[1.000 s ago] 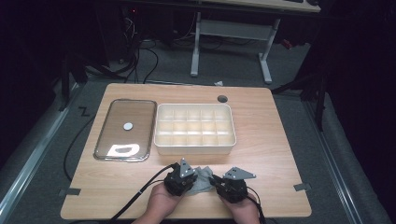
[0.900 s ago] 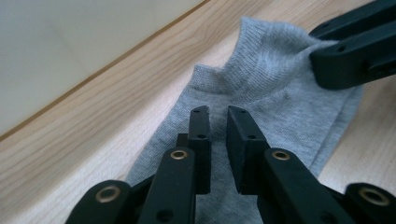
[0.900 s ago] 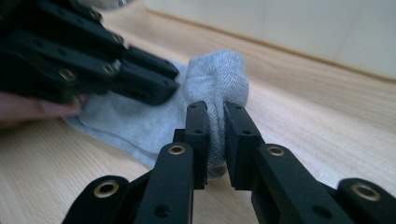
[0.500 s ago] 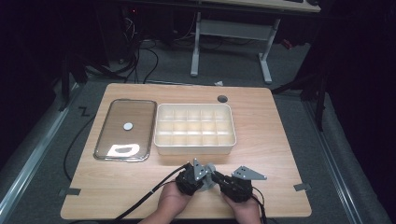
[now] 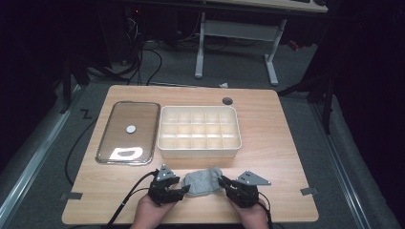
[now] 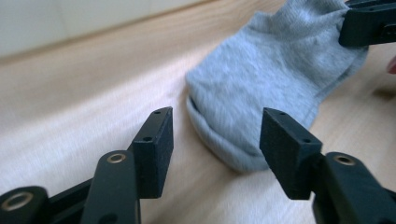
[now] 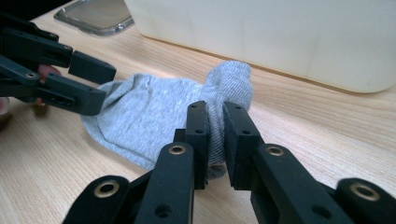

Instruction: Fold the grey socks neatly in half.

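A grey sock (image 5: 204,182) lies near the table's front edge, between the two hands. My right gripper (image 7: 215,140) is shut on one end of the sock (image 7: 154,116), the fabric bunched between its pads. My left gripper (image 6: 215,140) stands open just short of the sock's (image 6: 266,88) other end; its jaws have just been opening and nothing is pressed between them. In the high view the left gripper (image 5: 180,192) sits at the sock's left and the right gripper (image 5: 223,183) at its right.
A cream divided tray (image 5: 165,143) stands behind the sock at mid-table. A clear lid (image 5: 128,131) lies left of it. A round cable hole (image 5: 227,100) is at the back. Cables trail off the front left edge.
My left gripper has let go of the sock, opened, and drawn back to the left. The sock now lies spread flat between the grippers. The right gripper has held still.
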A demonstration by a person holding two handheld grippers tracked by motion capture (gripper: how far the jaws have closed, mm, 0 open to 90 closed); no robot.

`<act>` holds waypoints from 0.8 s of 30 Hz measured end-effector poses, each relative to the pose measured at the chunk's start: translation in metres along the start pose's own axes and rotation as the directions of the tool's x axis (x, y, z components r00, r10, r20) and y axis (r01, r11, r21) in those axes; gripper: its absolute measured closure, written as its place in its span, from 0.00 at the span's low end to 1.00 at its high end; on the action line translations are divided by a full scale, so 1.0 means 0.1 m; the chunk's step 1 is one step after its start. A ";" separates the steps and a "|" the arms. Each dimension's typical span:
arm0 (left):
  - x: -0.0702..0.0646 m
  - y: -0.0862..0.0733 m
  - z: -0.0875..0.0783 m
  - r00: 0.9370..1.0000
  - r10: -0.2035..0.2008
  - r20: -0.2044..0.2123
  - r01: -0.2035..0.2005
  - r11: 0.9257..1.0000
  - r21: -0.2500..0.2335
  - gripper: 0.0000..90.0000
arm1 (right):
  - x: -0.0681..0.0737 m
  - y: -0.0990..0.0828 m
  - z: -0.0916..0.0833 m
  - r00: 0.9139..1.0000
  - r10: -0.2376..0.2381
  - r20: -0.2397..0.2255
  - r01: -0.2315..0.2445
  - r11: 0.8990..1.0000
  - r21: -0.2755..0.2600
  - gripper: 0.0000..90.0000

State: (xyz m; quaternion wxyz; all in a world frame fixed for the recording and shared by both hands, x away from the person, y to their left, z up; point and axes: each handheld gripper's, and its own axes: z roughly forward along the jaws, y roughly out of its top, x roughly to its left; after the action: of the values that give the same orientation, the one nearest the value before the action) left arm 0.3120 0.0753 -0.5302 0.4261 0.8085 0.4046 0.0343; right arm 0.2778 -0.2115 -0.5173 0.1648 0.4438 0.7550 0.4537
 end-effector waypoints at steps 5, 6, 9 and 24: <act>0.07 0.01 0.01 0.996 -0.033 0.082 0.034 0.999 -0.007 0.59 | 0.09 0.01 0.00 0.999 -0.047 0.023 0.047 0.999 0.009 0.91; 0.08 0.00 0.02 0.996 -0.030 0.082 0.031 0.999 -0.010 0.62 | 0.10 0.02 0.00 0.998 -0.051 0.026 0.051 0.999 0.010 0.91; 0.09 -0.01 0.02 0.997 -0.023 0.074 0.026 0.999 -0.035 0.75 | 0.16 0.07 0.01 0.995 -0.082 0.051 0.081 0.996 0.027 0.91; 0.11 -0.07 -0.06 0.995 -0.015 0.101 0.026 0.994 -0.104 0.87 | 0.53 0.21 0.07 0.971 -0.172 0.168 0.156 0.983 0.101 0.90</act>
State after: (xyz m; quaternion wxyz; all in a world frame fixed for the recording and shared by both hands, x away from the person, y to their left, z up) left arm 0.3127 0.0889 -0.5350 0.4881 0.7814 0.3886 0.0106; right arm 0.2639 -0.1601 -0.4956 0.2482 0.4248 0.7907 0.3644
